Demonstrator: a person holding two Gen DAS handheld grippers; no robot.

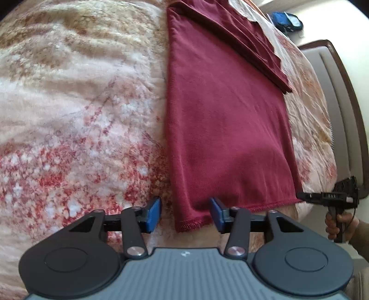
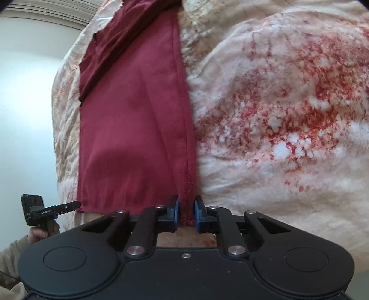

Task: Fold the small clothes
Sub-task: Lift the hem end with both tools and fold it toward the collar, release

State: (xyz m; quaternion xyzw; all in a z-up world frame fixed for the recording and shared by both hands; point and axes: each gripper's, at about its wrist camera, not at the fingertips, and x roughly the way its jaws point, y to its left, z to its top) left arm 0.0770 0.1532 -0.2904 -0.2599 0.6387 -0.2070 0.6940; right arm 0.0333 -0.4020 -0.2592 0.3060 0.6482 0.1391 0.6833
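A dark red garment point(image 1: 228, 129) lies flat on the floral blanket point(image 1: 69, 110), folded lengthwise, with a sleeve folded over its far end. My left gripper point(image 1: 185, 213) is open, its blue pads on either side of the garment's near left hem corner. My right gripper point(image 2: 186, 213) is shut on the garment's point(image 2: 133, 138) near right hem corner. Each gripper shows at the edge of the other's view, the right one point(image 1: 306, 196) at the hem's right end, the left one point(image 2: 76, 204) at its left end.
The blanket point(image 2: 276, 115) covers a bed. A padded headboard or bed frame point(image 1: 341, 115) runs along the right of the left wrist view. A blue object point(image 1: 287, 20) lies beyond the bed's far corner. A pale wall point(image 2: 27, 92) is left of the bed.
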